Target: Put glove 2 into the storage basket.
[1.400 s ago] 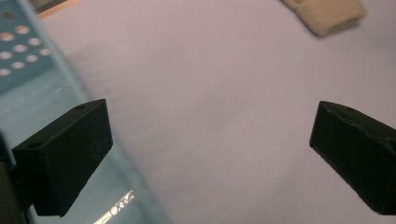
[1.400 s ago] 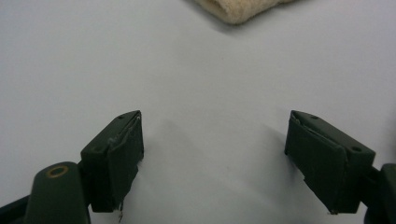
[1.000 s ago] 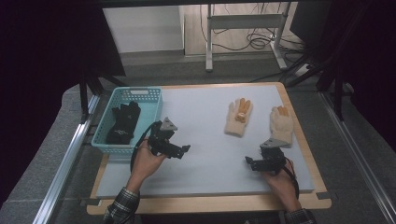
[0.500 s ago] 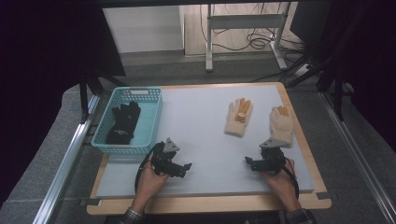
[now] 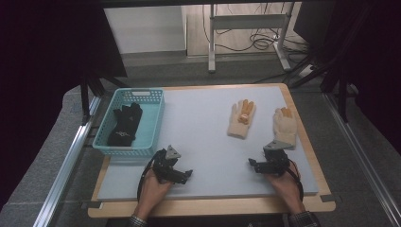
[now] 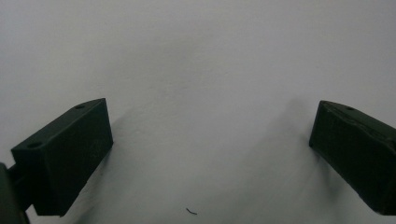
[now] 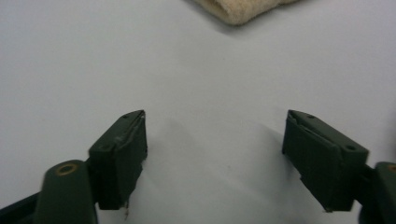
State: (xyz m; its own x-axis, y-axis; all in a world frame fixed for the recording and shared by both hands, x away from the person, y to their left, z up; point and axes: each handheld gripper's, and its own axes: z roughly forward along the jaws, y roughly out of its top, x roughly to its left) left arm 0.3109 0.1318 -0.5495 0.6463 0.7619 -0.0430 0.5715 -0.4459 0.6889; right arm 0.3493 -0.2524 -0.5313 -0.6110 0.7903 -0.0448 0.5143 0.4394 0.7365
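Just then, your left hand-held gripper (image 5: 187,175) and right hand-held gripper (image 5: 252,164) rested on the worktop (image 5: 208,137), both gaping and empty, the right's jaws having just narrowed slightly near a cream glove (image 5: 285,126).

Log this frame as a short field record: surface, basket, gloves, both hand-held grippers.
surface: grey mat on a wooden table
basket: teal basket at the mat's left edge, with a black glove inside
gloves on mat: two cream gloves, cream glove nearer centre and cream glove at right edge, lying apart
left hand-held gripper: jaws open, nothing between them, low over bare mat
right hand-held gripper: jaws open with nothing between them, having just been closing a little; a cream glove's cuff lies ahead, untouched
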